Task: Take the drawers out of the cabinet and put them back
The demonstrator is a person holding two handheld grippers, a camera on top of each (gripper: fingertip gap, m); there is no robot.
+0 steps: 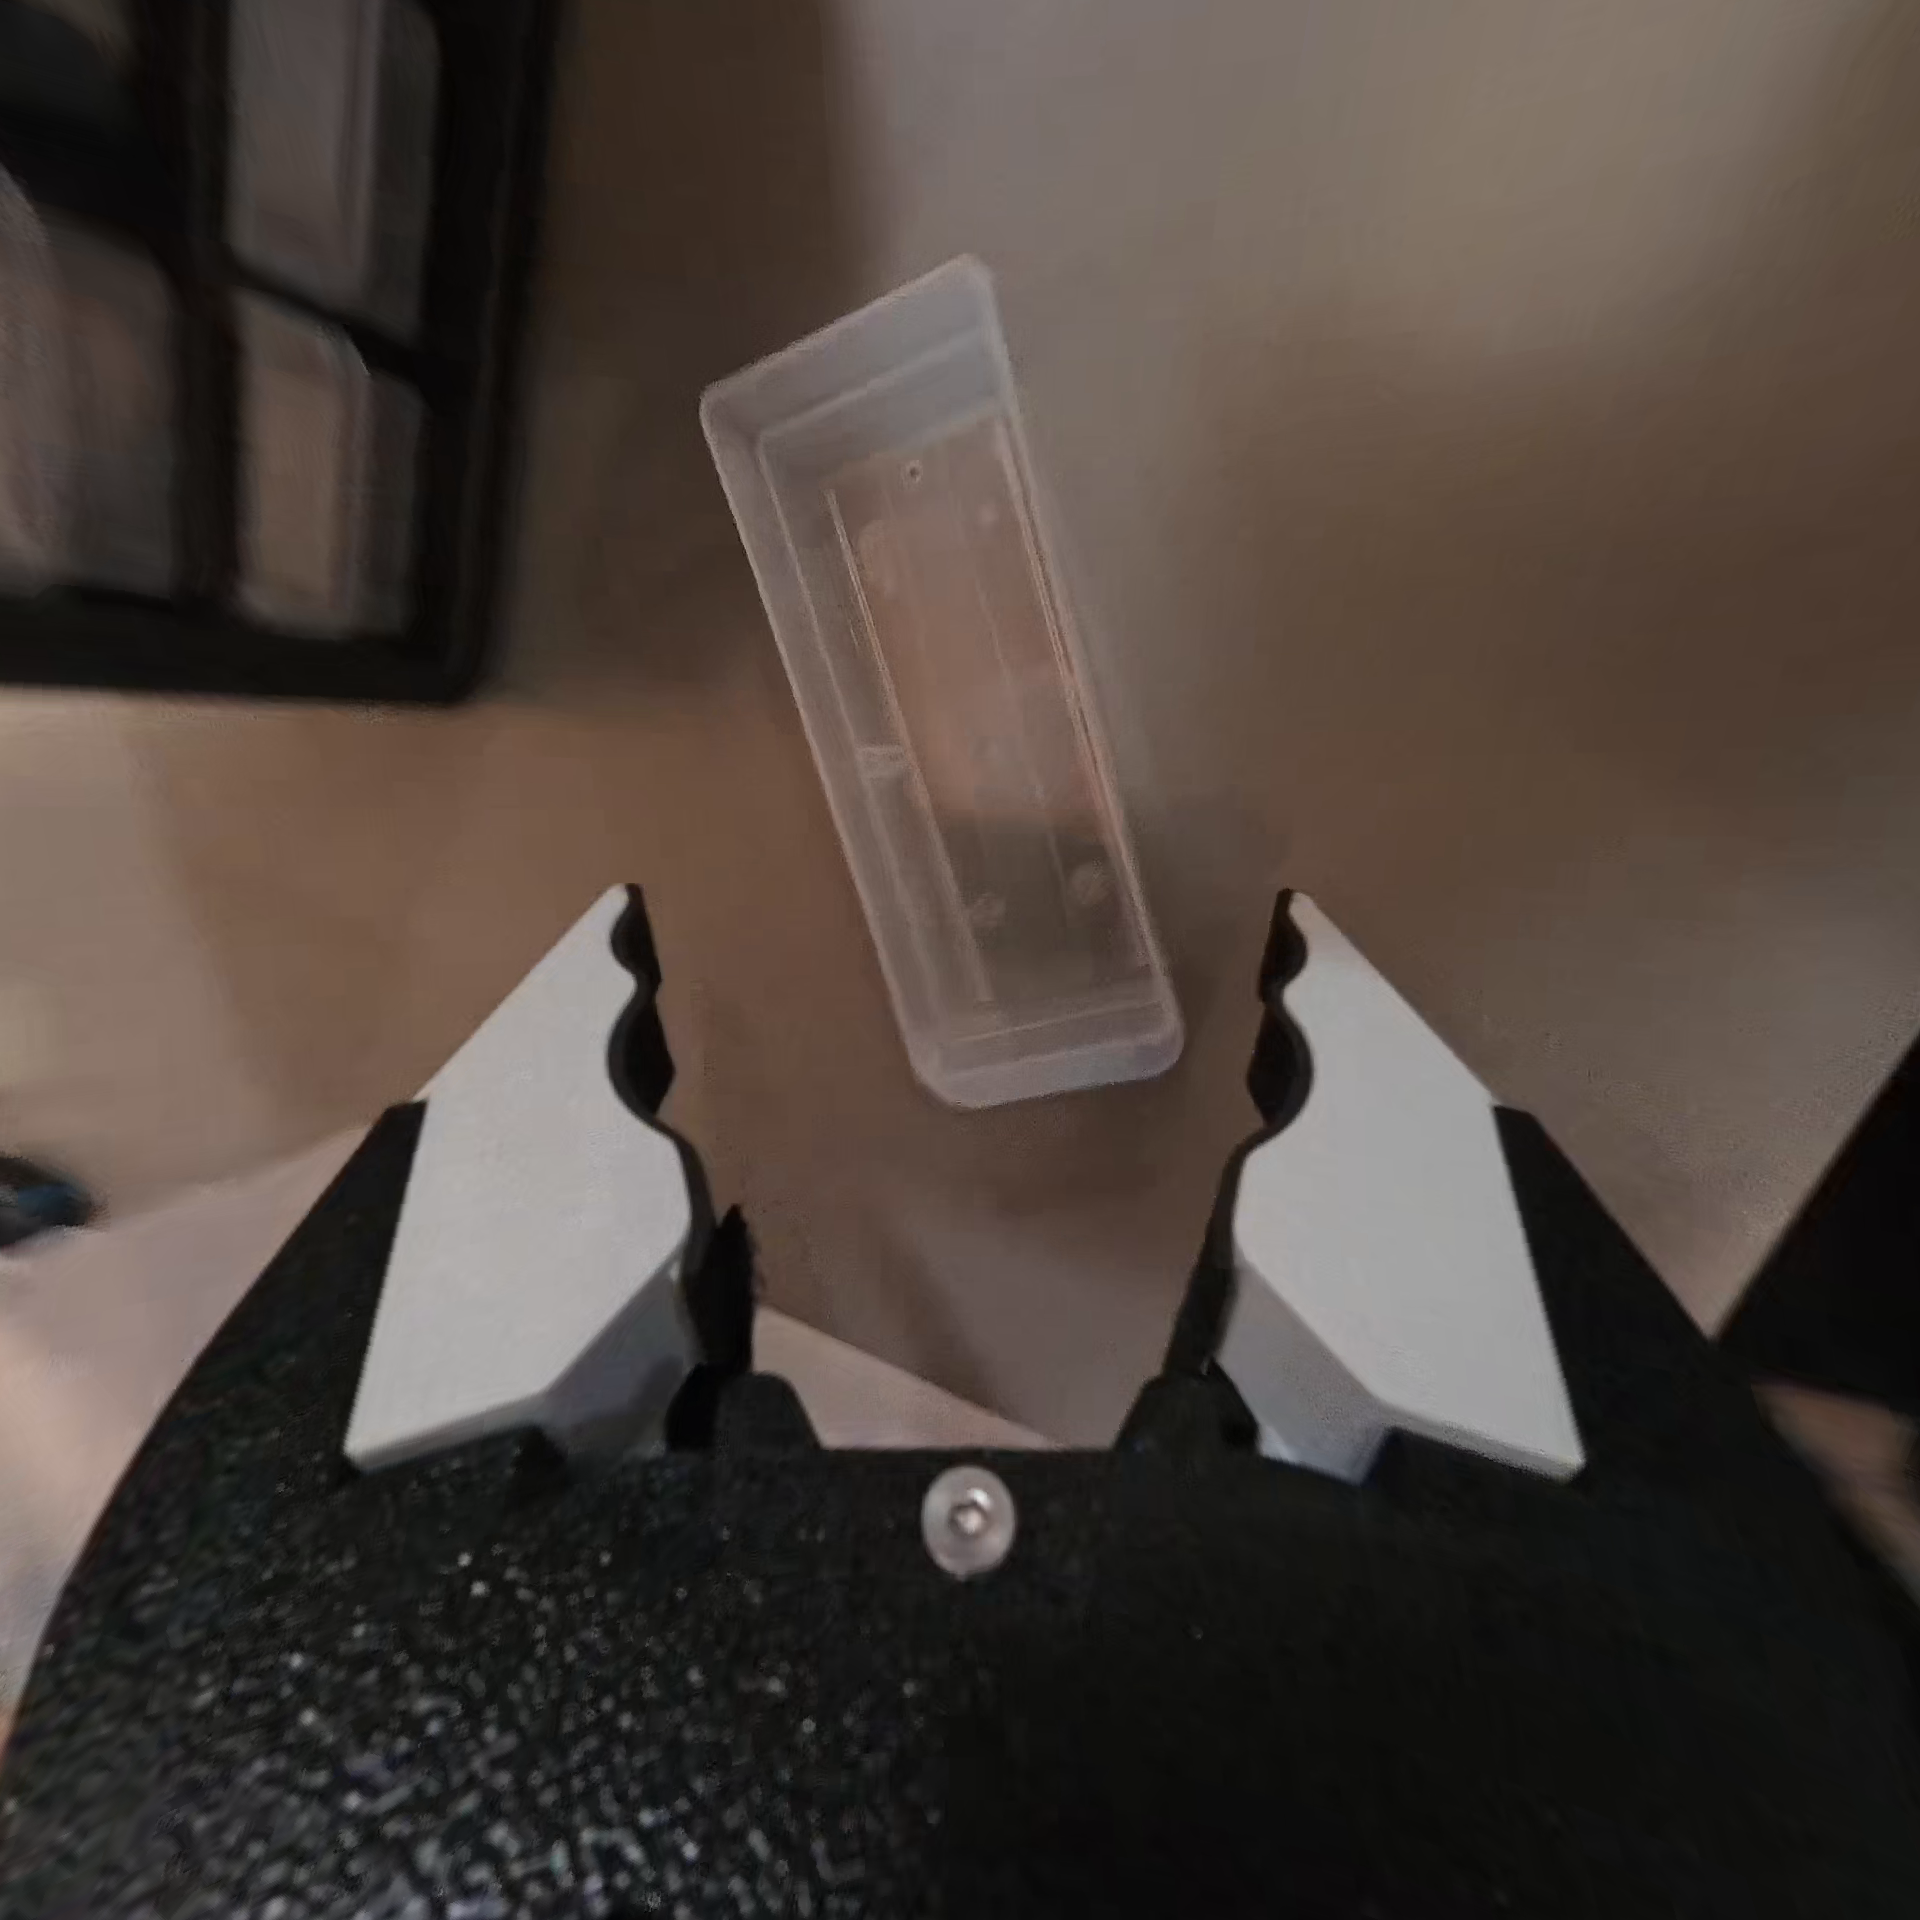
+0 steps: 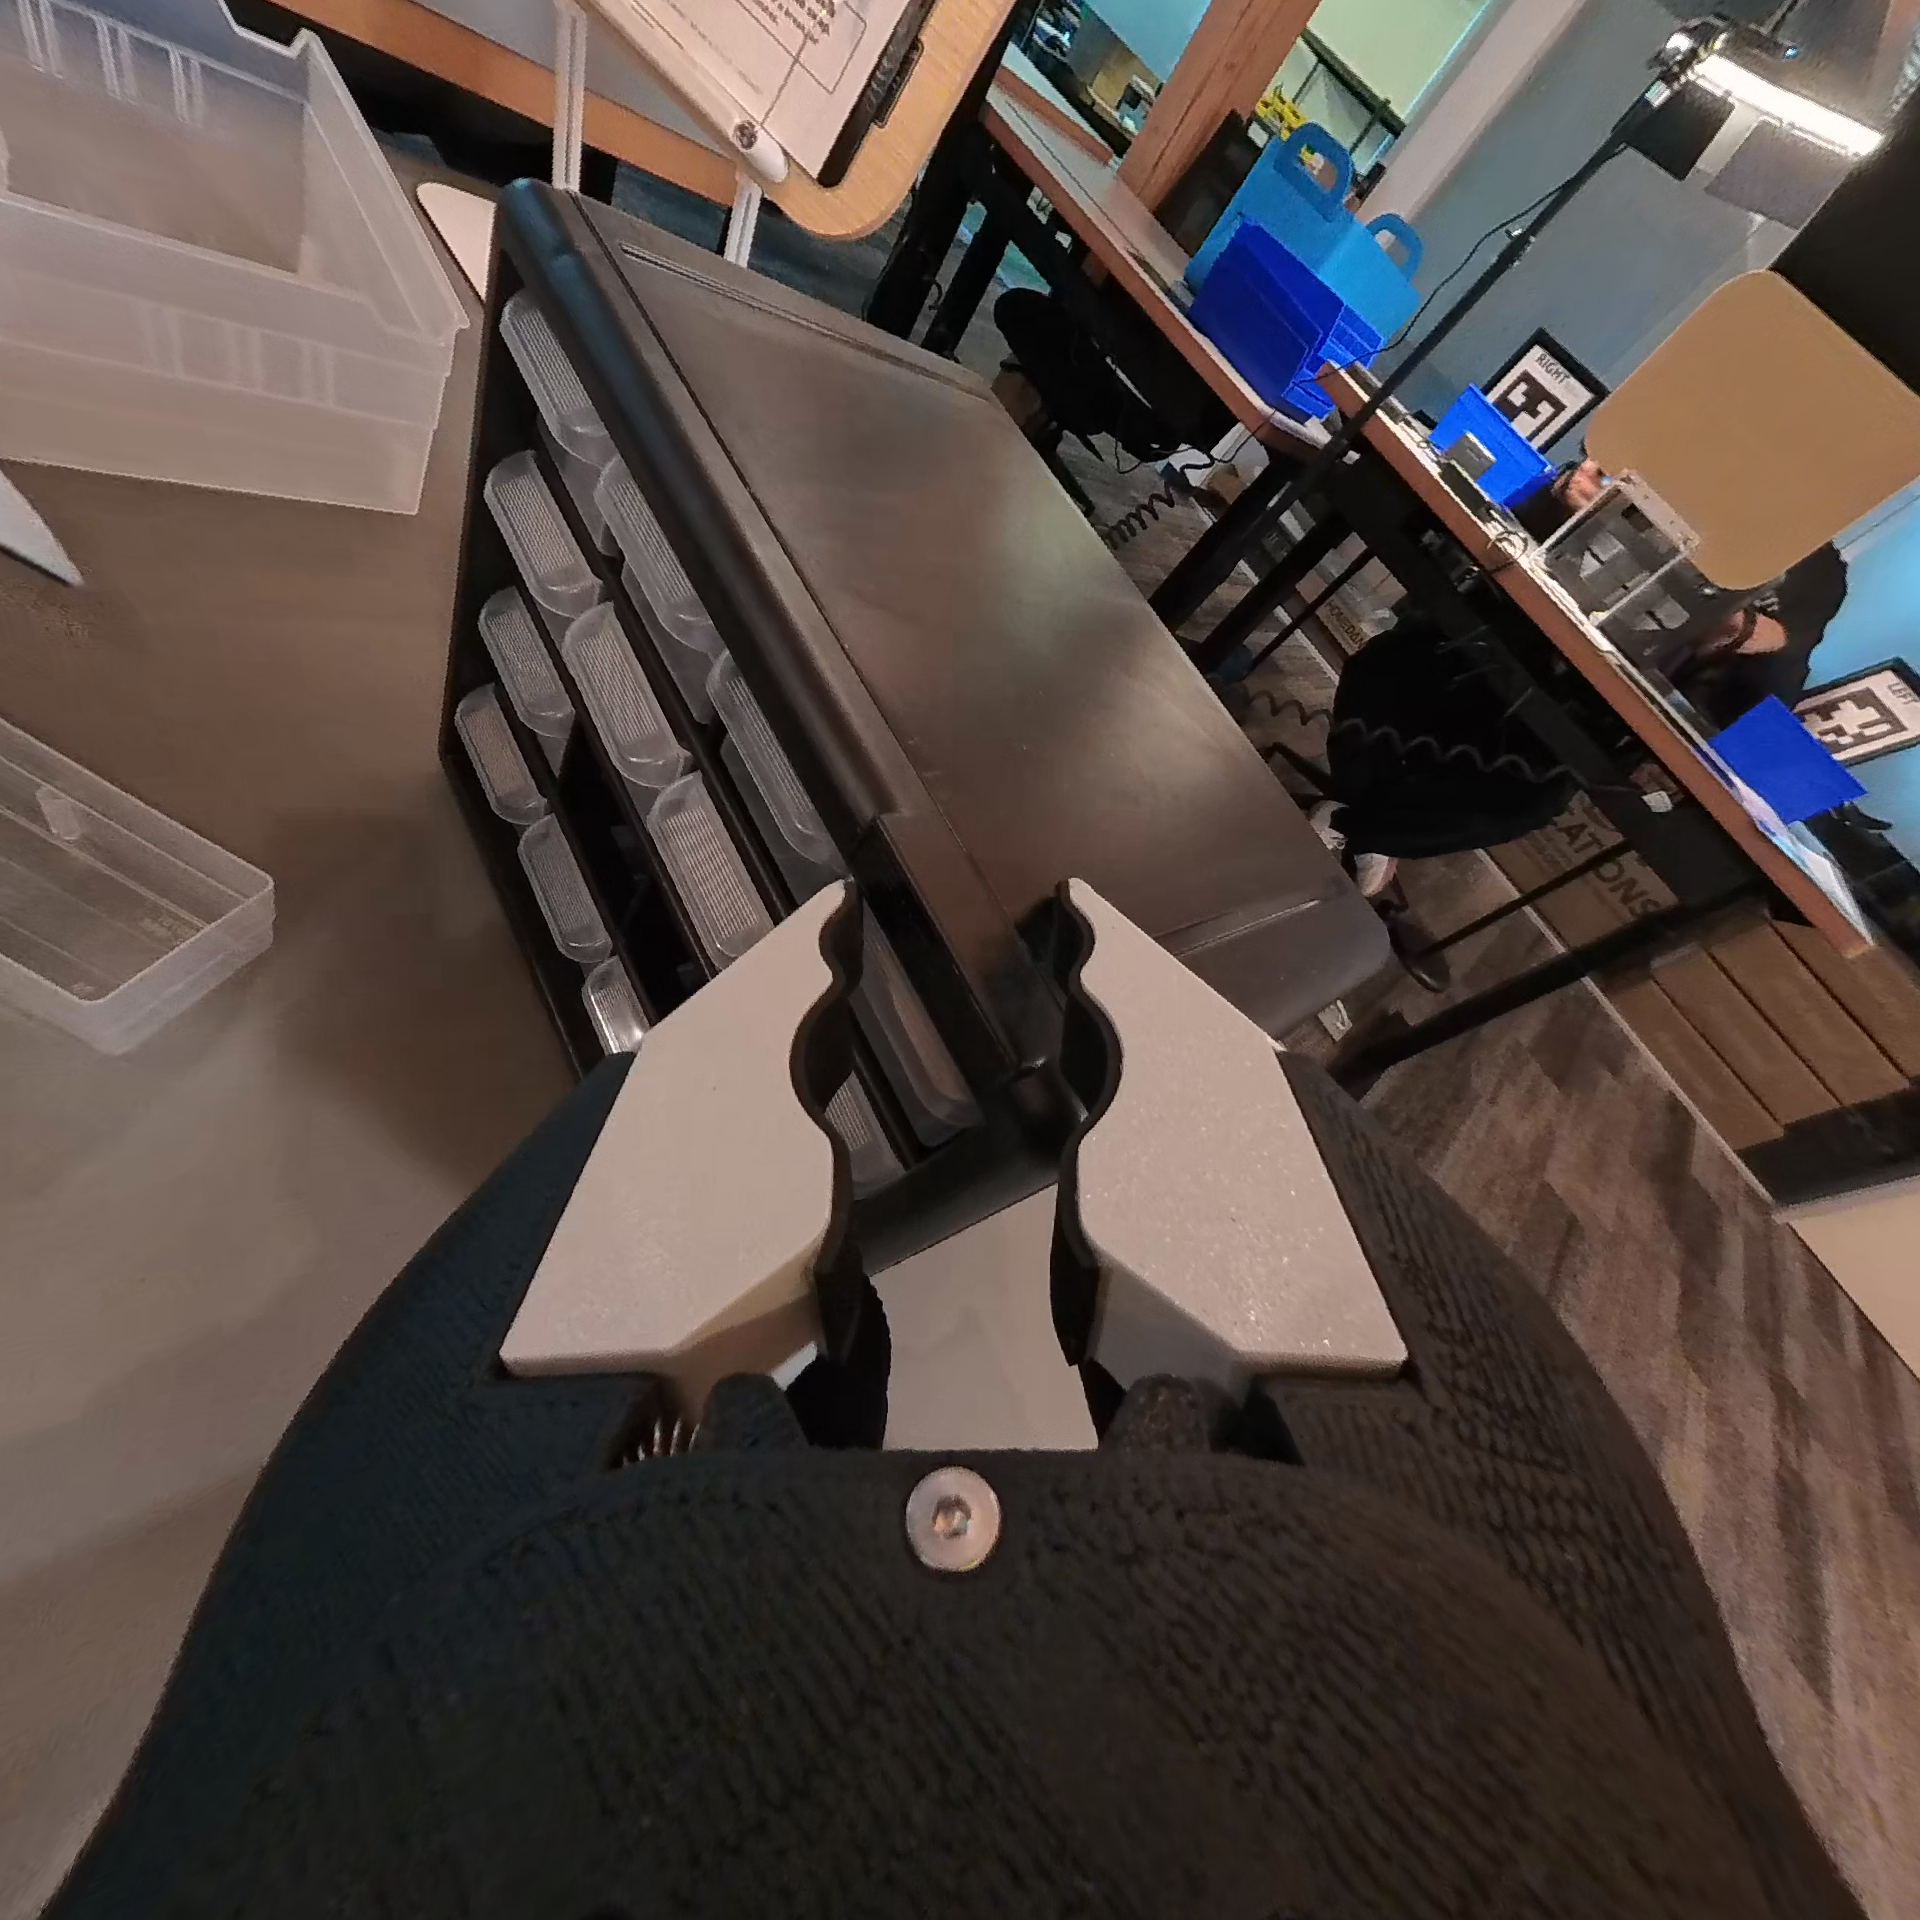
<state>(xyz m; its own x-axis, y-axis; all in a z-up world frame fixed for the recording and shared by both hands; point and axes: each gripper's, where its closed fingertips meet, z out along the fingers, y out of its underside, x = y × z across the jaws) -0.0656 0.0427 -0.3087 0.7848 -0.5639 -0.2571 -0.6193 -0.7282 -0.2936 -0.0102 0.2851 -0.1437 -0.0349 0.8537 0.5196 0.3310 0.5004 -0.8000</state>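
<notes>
A small clear plastic drawer (image 1: 935, 707) lies open side up on the brown table (image 1: 1455, 520), its near end between my left fingertips. My left gripper (image 1: 958, 899) is open and empty just above it. The black cabinet (image 1: 499, 364) shows at the upper left of this view. In the right wrist view the black cabinet (image 2: 987, 582) stands on the table with several small clear drawers (image 2: 623, 686) in its slots. My right gripper (image 2: 958, 894) is shut on the cabinet's top front edge at the near corner.
Larger clear plastic drawers (image 2: 208, 312) are stacked on the table at the far left, and a flat clear tray (image 2: 104, 894) lies nearer. The table edge runs right of the cabinet. Beyond it stand other tables with blue bins (image 2: 1299, 281) and a black bag (image 2: 1434, 748).
</notes>
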